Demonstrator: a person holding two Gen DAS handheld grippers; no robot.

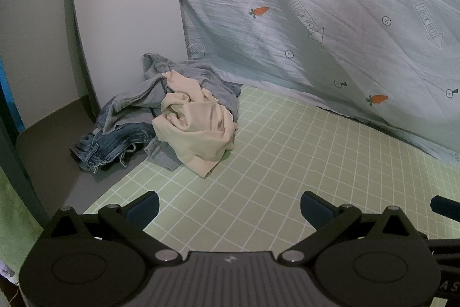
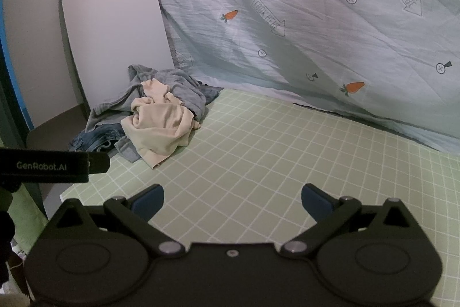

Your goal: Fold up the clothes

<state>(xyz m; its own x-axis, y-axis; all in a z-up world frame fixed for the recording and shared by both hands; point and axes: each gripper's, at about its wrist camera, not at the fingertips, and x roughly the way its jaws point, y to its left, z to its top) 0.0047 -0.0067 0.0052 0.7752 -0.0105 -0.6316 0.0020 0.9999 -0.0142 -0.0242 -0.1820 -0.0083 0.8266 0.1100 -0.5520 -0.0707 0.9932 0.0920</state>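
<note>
From the left wrist, a pale green mat (image 1: 287, 163) ruled with a white grid covers most of the work surface, and a bare grey strip of table (image 1: 57, 163) shows along its left edge. Behind the mat hangs a light blue sheet (image 1: 316, 5) printed with carrots and arrow signs, creased and sloping down to the mat's far edge. A white rounded board (image 1: 123, 13) leans upright in the far left corner against a plain wall. At its foot lies the heap of clothes: a cream garment (image 1: 195, 125) on top and nearest, a grey garment (image 1: 184, 76) bunched behind and under it, and blue jeans (image 1: 109, 146) spilling left onto the grey strip. The left gripper (image 1: 229, 209) hangs over the near mat, its jaws spread wide with nothing between them, well apart from the heap. At the right edge a dark tip of the other tool just shows.

From the right wrist, the same mat (image 2: 287, 163), sheet (image 2: 316, 19) and board (image 2: 112, 19) appear, with the cream garment (image 2: 161, 125), grey garment (image 2: 172, 82) and jeans (image 2: 95, 140) at the far left corner of the mat. The right gripper (image 2: 232, 202) is likewise released and empty above the bare grid. A black bar of the left tool, lettered GenRobot.AI (image 2: 43, 166), crosses the left edge, partly masking the table's near corner.
</note>
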